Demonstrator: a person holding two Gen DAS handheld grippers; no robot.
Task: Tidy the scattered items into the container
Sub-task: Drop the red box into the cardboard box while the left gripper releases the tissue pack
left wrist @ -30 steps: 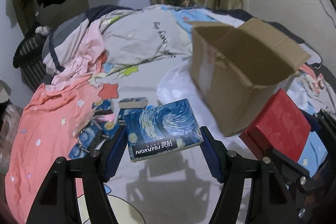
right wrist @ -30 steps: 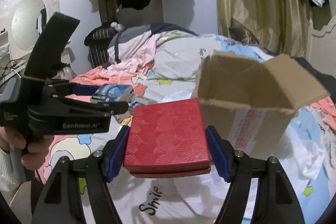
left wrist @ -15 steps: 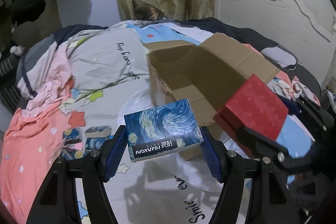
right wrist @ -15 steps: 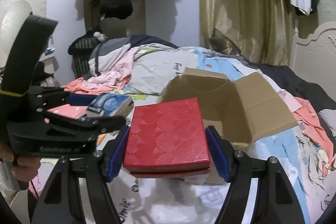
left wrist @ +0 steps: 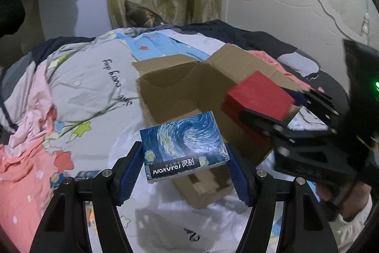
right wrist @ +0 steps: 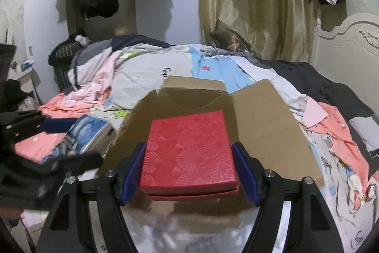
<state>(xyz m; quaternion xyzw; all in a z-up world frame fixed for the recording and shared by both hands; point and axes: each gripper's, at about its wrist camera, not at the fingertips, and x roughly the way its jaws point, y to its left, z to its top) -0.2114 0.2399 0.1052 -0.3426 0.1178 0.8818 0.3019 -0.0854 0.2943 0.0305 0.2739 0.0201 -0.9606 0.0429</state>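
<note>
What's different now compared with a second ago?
Both tools carried their boxes toward the cardboard box: the red box now hangs over its opening, the blue swirl-patterned box at its near edge. Both grips are unchanged; the carton stayed put.

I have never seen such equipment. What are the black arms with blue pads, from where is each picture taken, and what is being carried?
There is no robot here. A person holds one hand-held claw in each hand, and each claw has a camera looking forward along its two fingers. In the left camera's picture, the left claw grips a blue box with a swirling painting. In the right camera's picture, the right claw grips a red box. Both are close to an open cardboard box standing on a bed covered with a printed quilt and scattered clothes. The cardboard box is the container for tidying.
</note>
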